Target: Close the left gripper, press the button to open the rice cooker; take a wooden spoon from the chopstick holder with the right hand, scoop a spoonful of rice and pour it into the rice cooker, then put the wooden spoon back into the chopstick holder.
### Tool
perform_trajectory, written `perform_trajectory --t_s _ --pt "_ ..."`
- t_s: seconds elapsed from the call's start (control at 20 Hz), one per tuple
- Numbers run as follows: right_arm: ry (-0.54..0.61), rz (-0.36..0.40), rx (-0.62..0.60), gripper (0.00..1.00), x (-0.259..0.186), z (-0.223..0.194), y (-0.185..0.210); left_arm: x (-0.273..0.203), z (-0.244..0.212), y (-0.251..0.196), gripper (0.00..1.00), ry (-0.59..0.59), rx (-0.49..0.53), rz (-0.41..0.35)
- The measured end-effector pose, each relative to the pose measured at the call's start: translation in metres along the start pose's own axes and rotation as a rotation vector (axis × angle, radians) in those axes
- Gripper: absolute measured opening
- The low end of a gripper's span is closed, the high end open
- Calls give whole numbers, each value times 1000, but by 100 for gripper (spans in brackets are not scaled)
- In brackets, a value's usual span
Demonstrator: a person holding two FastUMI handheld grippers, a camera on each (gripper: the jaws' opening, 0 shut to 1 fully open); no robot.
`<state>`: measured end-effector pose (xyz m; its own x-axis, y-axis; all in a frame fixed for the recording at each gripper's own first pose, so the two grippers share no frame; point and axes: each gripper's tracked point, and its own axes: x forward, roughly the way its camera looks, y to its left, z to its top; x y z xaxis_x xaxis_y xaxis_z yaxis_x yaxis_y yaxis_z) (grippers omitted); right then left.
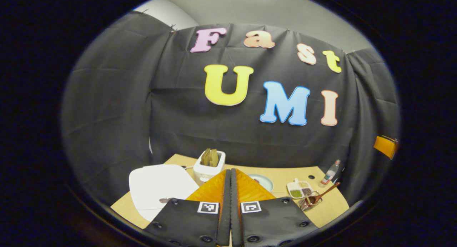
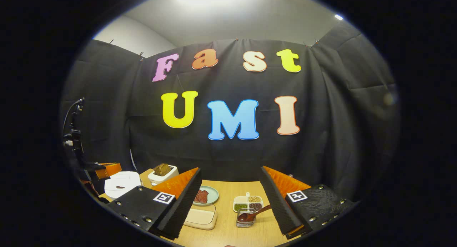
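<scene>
Left gripper closed, empty, above table. Cooker lid down, button unpressed. Right gripper open, empty. Spoon in holder; scooping, pouring, return remain.

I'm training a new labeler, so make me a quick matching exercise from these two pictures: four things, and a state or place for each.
Things:
1. left gripper
2. right gripper
3. wooden spoon
4. toaster

States:
A. open
B. holds bread slices
C. shut
D. bowl end resting in the small holder

Pairs: 1-C, 2-A, 3-D, 4-B
</scene>
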<state>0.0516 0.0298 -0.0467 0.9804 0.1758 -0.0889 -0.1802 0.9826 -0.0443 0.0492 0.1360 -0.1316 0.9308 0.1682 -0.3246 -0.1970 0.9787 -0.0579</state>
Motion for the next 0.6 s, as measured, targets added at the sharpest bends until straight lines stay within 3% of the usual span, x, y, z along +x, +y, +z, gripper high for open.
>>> perform_trajectory --t_s 0.15,0.6 --pt "20 24 -13 99 5 -8 5 18 -32 31 9 123 -70 7" --pt "77 28 1 99 10 -31 5 46 -97 133 9 323 -165 163"
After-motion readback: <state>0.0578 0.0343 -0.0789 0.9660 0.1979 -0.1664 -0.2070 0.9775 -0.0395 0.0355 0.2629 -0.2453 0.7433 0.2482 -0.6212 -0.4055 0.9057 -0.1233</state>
